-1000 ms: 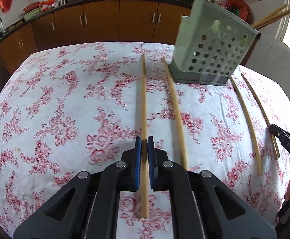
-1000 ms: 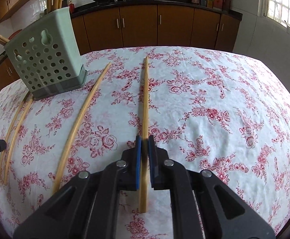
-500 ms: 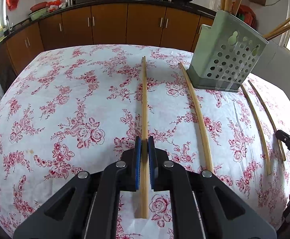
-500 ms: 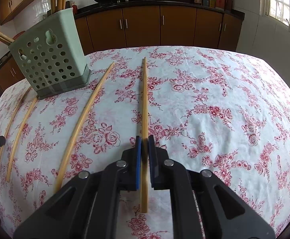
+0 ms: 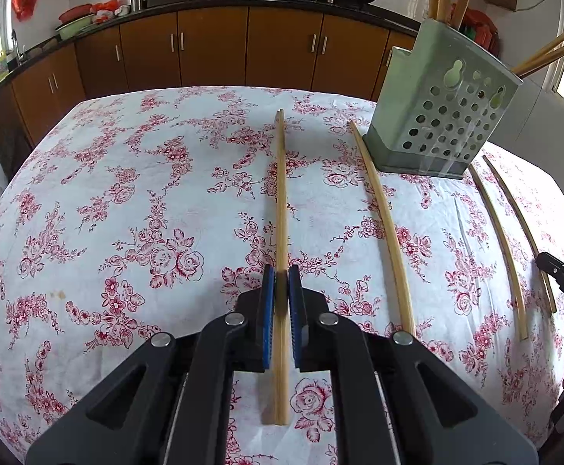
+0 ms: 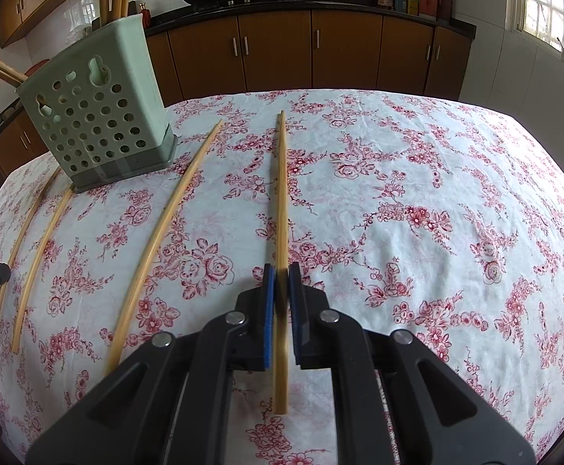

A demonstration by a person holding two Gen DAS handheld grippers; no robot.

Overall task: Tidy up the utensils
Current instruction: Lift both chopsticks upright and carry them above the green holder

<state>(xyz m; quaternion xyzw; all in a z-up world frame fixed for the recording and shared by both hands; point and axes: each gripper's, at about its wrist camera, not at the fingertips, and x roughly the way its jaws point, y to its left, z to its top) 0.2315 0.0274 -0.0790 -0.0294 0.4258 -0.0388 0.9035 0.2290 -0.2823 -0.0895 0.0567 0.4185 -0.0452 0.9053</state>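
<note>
Each tool, left and right, clamps 1 long, pale bamboo chopstick.

in the left wrist view, open tablecloth fills the left half of the frame; the green holder blocks the upper right. in the right wrist view, the holder blocks the upper left, and loose chopsticks line the cloth below it.

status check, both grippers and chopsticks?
Left gripper shut on a chopstick. Right gripper shut on another chopstick. Holder upright, part-filled. Three loose chopsticks on the cloth; nothing blocking.
</note>
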